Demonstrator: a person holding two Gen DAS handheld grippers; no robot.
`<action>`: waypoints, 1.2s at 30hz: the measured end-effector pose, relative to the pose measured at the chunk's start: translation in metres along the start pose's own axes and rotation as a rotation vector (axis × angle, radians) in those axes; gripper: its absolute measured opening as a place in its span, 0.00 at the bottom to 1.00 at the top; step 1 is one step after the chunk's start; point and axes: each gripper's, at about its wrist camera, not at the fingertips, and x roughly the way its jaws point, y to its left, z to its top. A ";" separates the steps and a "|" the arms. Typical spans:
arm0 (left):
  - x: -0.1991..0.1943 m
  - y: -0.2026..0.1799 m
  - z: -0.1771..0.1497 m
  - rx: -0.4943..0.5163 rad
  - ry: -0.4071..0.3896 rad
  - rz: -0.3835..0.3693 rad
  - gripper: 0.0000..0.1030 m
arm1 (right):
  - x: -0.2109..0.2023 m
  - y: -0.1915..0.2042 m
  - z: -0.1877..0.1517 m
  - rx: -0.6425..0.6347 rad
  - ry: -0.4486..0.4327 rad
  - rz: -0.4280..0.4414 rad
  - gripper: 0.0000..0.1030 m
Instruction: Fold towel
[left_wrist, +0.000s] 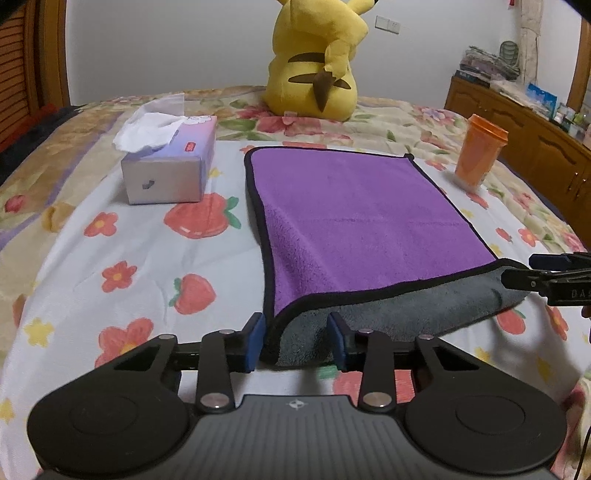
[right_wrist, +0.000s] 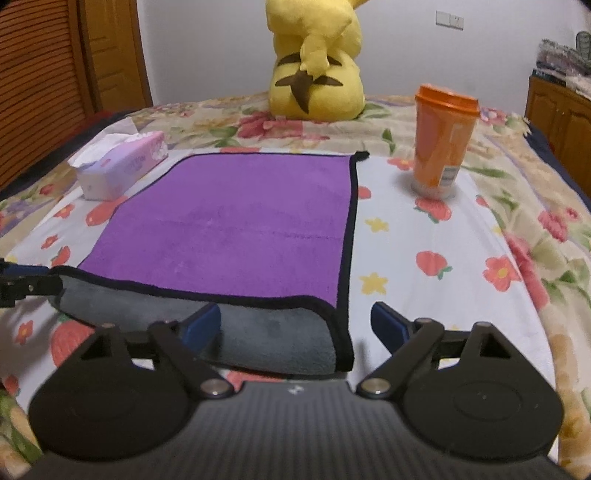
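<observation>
A purple towel (left_wrist: 354, 214) with a black border and grey underside lies on the flowered bedsheet; it also shows in the right wrist view (right_wrist: 236, 225). Its near edge is lifted, grey side showing. My left gripper (left_wrist: 297, 339) is open, with the towel's near left corner between its blue pads. My right gripper (right_wrist: 295, 325) is open around the near right corner, the grey underside between its fingers. The right gripper also shows at the right edge of the left wrist view (left_wrist: 546, 277), at the towel's corner.
A tissue box (left_wrist: 170, 162) stands left of the towel. An orange lidded cup (right_wrist: 441, 144) stands to the right. A yellow plush toy (left_wrist: 317, 62) sits behind. A wooden cabinet (left_wrist: 524, 129) lines the right wall.
</observation>
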 end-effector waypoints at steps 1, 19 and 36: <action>0.000 0.000 0.000 -0.001 0.001 0.000 0.37 | 0.001 -0.001 0.001 0.004 0.009 0.010 0.83; 0.006 0.004 -0.004 0.018 0.025 0.007 0.28 | 0.012 -0.017 0.013 0.016 0.143 0.101 0.43; 0.005 -0.001 -0.006 0.050 0.007 -0.011 0.10 | 0.010 -0.023 0.008 -0.018 0.165 0.094 0.04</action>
